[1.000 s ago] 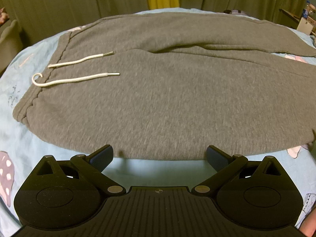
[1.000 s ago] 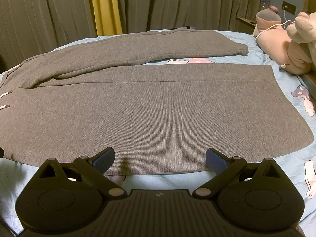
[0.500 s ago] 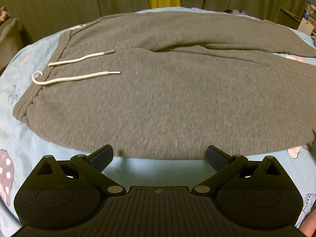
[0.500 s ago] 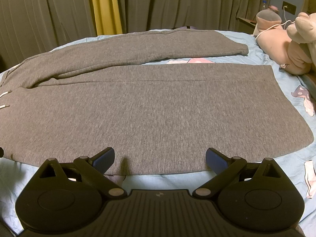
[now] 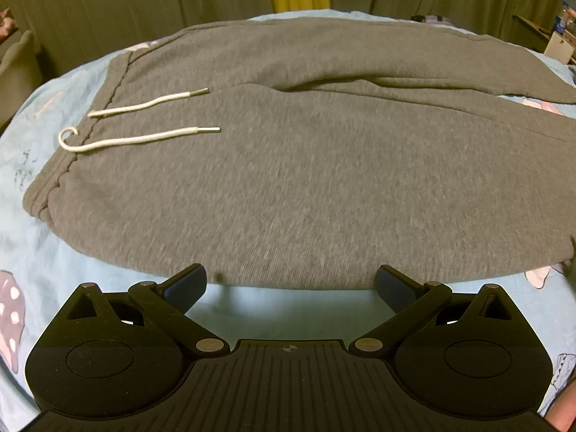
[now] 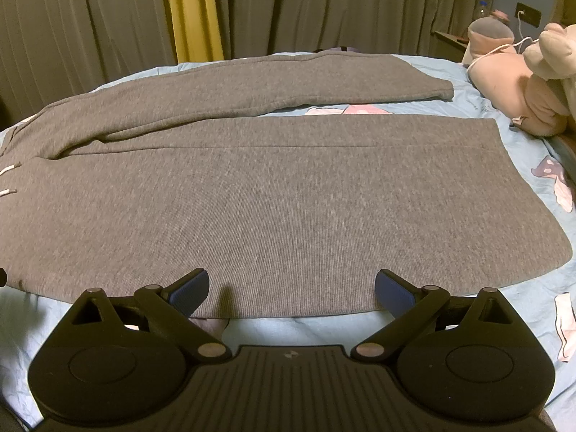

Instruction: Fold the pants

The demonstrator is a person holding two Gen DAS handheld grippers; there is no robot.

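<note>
Grey pants (image 5: 306,180) lie spread flat across a light blue bedsheet (image 5: 288,309), waistband to the left and legs running off to the right. Two white drawstrings (image 5: 144,140) rest on the cloth near the waistband. In the right wrist view the near leg (image 6: 288,208) lies broad and flat, and the far leg (image 6: 252,86) angles away behind it, with a strip of sheet showing between them toward the cuffs. The left gripper (image 5: 291,284) hangs just short of the near edge of the pants, jaws spread wide and holding nothing. The right gripper (image 6: 291,288) sits over the near hem of the near leg, jaws likewise spread and empty. Pink stuffed toys (image 6: 518,82) lie at the far right, and curtains (image 6: 108,18) hang behind the bed.
</note>
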